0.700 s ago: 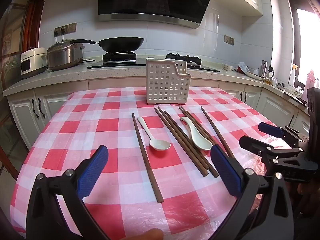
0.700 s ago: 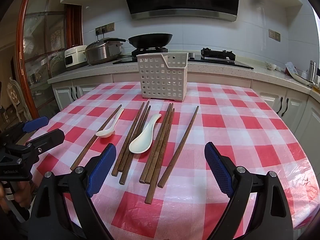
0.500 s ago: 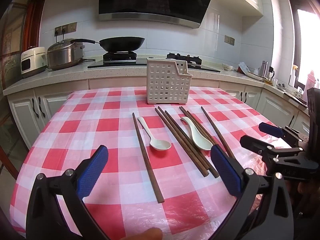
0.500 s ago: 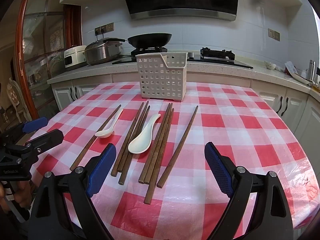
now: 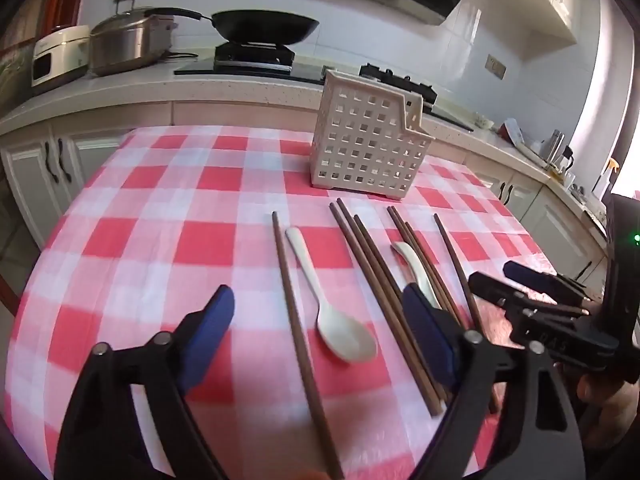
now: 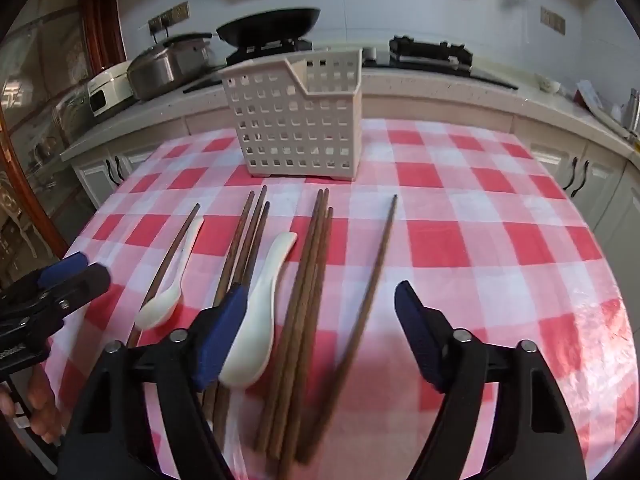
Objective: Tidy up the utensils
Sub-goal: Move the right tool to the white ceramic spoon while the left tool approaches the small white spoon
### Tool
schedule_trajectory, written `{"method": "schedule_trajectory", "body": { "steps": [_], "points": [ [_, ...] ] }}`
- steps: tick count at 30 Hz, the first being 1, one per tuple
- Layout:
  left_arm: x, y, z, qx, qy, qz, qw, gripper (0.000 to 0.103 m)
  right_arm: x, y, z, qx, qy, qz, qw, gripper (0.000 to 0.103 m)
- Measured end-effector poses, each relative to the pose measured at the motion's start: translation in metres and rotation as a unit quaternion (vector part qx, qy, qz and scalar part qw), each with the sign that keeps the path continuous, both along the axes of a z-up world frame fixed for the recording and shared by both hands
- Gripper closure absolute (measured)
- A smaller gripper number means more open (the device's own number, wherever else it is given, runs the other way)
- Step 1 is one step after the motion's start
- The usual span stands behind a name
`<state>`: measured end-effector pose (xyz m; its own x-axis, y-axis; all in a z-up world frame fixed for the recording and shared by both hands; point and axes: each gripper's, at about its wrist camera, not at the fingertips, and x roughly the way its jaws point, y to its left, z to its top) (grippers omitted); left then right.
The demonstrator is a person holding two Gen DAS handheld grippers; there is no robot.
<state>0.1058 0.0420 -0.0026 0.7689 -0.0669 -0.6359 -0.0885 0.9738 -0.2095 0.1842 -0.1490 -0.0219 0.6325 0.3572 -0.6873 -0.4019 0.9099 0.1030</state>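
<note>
Kitchen worktop (image 5: 168, 248) with checkered cloth, white caddy (image 6: 298, 120) at the back. Both sets of fingers spread, holding nothing. Left gripper (image 5: 320, 340) straddles a spoon (image 5: 332, 304) and lone chopstick (image 5: 298, 320), lengthwise toward the caddy; right gripper (image 6: 320, 336) sits over the chopstick bundle (image 6: 304, 304).

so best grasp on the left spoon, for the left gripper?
Left spoon: pinch the narrow handle midway, from above, jaws across it. It lies flat with its bowl toward the open left gripper, and a lone chopstick lies close along its left, so clearance is tight.

Eight chopsticks (image 6: 308, 280), two spoons (image 6: 256, 320) (white), one basket (image 6: 296, 120).
</note>
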Motion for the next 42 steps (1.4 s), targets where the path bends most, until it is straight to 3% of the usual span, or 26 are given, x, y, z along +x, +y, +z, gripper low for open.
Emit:
{"method": "schedule_trajectory", "body": {
  "steps": [3,5,9,14,26,37,42],
  "points": [
    [0.028,0.001,-0.005,-0.01,0.016,-0.006,0.9998,0.039,0.014,0.011,-0.004,-0.005,0.014,0.004,1.0,0.041],
    [0.039,0.003,-0.009,-0.018,0.025,-0.007,0.9995,0.054,0.02,0.018,-0.005,-0.007,0.022,0.007,1.0,0.053],
    [0.062,0.005,-0.016,-0.024,0.044,-0.006,0.9987,0.065,0.032,0.024,-0.01,-0.006,0.038,0.014,0.999,0.061],
    [0.083,0.009,-0.026,-0.03,0.071,-0.001,0.997,0.075,0.044,0.031,-0.015,-0.002,0.055,0.022,0.998,0.064],
    [0.106,0.009,-0.043,-0.026,0.103,0.001,0.9943,0.076,0.052,0.048,-0.015,-0.008,0.064,0.052,0.997,0.073],
    [0.109,0.004,-0.045,-0.003,0.099,-0.006,0.9951,0.076,0.058,0.063,-0.03,-0.024,0.079,0.068,0.994,0.08],
    [0.111,0.003,-0.046,-0.001,0.1,-0.005,0.995,0.091,0.061,0.065,-0.032,-0.026,0.076,0.073,0.994,0.082]
  ]
}}
